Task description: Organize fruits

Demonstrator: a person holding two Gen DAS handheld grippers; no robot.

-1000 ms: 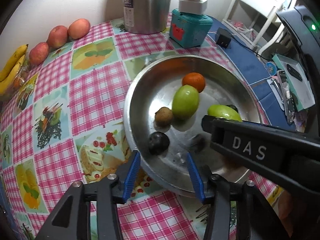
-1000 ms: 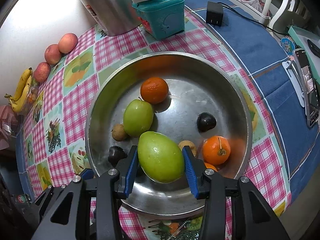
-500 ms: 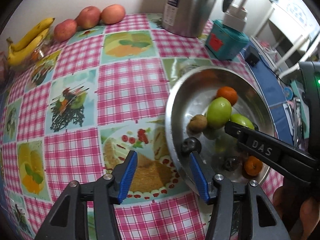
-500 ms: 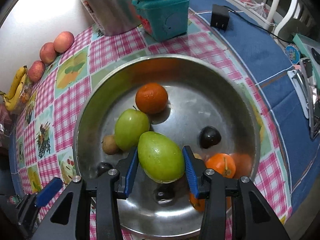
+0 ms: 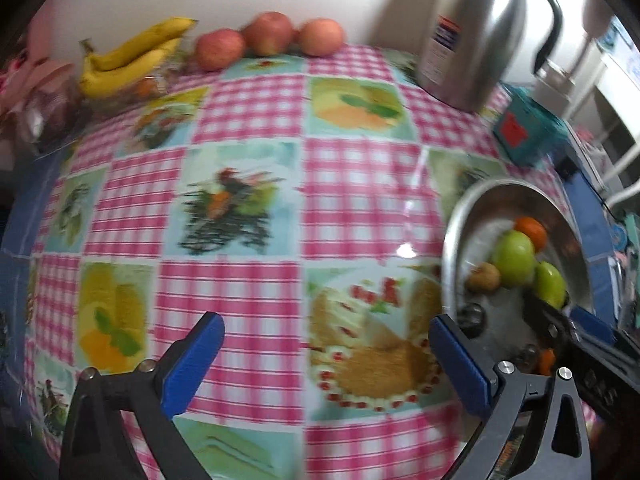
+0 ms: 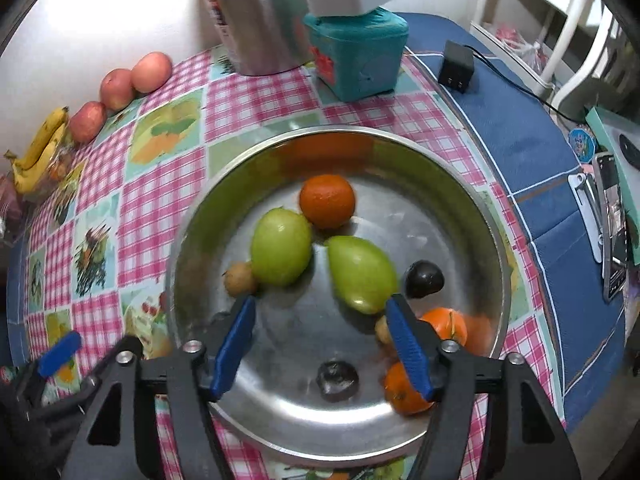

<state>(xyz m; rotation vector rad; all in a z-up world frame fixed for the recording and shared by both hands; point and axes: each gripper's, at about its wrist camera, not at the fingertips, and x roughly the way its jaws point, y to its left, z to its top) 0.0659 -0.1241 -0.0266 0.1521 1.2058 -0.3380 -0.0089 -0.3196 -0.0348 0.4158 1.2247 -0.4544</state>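
A steel bowl (image 6: 460,184) holds several fruits: an orange (image 6: 327,200), a green apple (image 6: 280,246), a pointed green fruit (image 6: 360,272), dark plums (image 6: 424,280) and small brown fruits (image 6: 239,278). My right gripper (image 6: 320,306) hangs over the bowl with its jaws opening. The pointed green fruit lies loose on the bowl floor just ahead of the right pad, and neither pad presses on it. My left gripper (image 5: 324,332) hovers over the checked tablecloth left of the bowl (image 5: 472,216); its jaws are opening wide with nothing between them.
Three red apples (image 5: 268,34) and bananas (image 5: 128,60) lie along the far wall. A steel jug (image 5: 476,28), a teal box (image 6: 356,52) and a black adapter (image 6: 456,66) stand behind the bowl. A phone (image 6: 612,232) lies on the blue cloth at the right.
The right gripper opened and let go of the pointed green fruit, which now rests in the bowl. The left gripper moved left, away from the bowl and over the tablecloth, and spread wide.
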